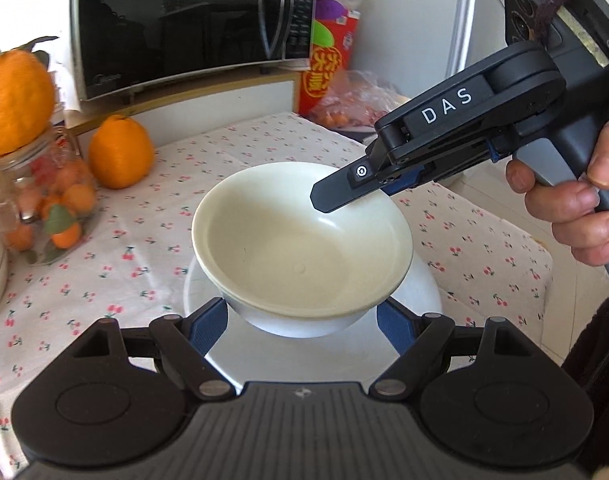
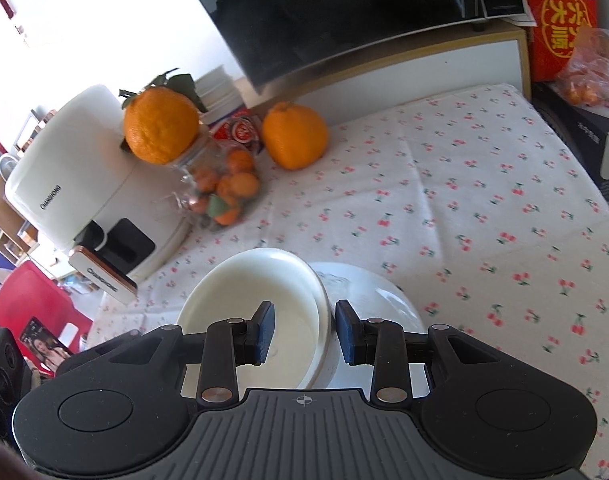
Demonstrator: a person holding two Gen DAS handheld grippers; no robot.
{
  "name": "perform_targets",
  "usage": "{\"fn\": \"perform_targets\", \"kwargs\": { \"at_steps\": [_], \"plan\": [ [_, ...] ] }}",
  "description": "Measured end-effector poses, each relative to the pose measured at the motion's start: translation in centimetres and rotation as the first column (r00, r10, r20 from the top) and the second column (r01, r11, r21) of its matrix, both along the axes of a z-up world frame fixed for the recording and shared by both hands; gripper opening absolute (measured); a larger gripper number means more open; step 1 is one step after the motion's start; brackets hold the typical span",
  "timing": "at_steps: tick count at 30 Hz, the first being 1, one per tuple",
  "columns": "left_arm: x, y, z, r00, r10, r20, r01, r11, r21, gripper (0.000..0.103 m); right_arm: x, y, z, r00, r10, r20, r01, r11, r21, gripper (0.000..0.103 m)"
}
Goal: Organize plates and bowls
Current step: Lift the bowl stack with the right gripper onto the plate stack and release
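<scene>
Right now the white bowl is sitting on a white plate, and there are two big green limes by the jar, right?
Not quite: the two big fruits by the jar are oranges, not green limes, as the right wrist view shows. The white bowl does sit on a white plate.

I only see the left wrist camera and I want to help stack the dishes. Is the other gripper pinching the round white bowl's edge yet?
Observer: Not yet. The right gripper straddles the rim of the round white ceramic bowl, one pad inside and one outside, with a gap.
Operator: What's under the outside pad?
Observer: The round white plate that lies under the bowl.
Operator: Anything big on the table's left?
Observer: A tall white countertop appliance, beside the glass jar of small oranges.
</scene>
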State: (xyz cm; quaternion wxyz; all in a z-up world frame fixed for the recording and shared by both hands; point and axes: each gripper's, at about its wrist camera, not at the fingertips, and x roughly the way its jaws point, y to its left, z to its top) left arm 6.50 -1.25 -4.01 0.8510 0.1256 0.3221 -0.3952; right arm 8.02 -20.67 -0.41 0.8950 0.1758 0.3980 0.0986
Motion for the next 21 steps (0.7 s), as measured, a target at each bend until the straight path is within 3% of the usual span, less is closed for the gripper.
{"fn": "perform_targets", "kwargs": {
  "at_steps": [21],
  "plan": [
    [0.2, -0.9, -0.6, 1.000, -0.014, -0.016, 0.014, 0.999, 0.043, 0.080, 0.2, -0.8, -1.3, 0.999, -0.003, -0.043, 0.003, 1.000, -0.003, 0.035]
  ]
}}
